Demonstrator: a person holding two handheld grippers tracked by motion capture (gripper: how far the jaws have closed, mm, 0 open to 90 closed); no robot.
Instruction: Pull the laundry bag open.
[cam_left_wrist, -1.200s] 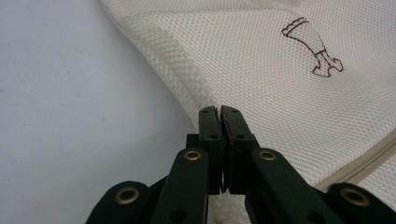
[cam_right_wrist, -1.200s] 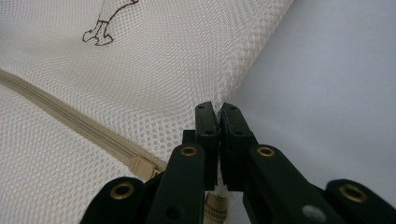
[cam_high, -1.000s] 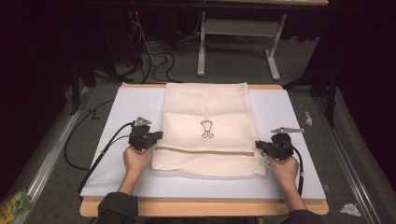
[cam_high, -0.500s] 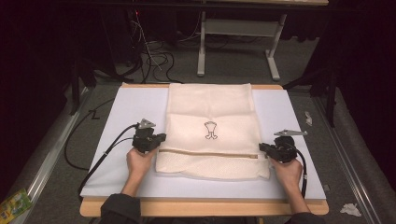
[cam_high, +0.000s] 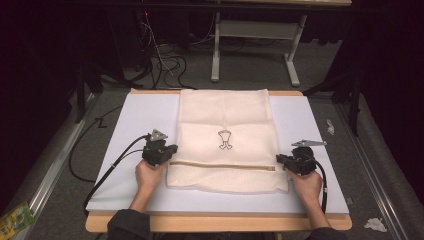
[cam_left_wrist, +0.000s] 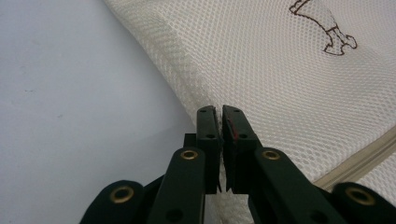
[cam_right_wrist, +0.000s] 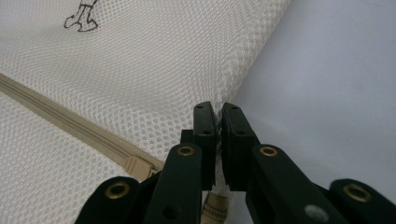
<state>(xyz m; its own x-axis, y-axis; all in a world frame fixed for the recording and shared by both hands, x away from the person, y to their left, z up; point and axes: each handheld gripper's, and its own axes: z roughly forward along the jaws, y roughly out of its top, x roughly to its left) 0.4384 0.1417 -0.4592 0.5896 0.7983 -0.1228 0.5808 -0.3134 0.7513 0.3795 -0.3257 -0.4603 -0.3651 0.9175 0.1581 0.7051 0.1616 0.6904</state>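
On the white table (cam_high: 125, 130), the cream mesh bag (cam_high: 225, 120) lay flat in the middle, its near edge now drawn closer than a second earlier. Left tool (cam_left_wrist: 219, 122) and right tool (cam_right_wrist: 217, 119) each stayed clenched on a side edge beside the zipper (cam_high: 222, 165).
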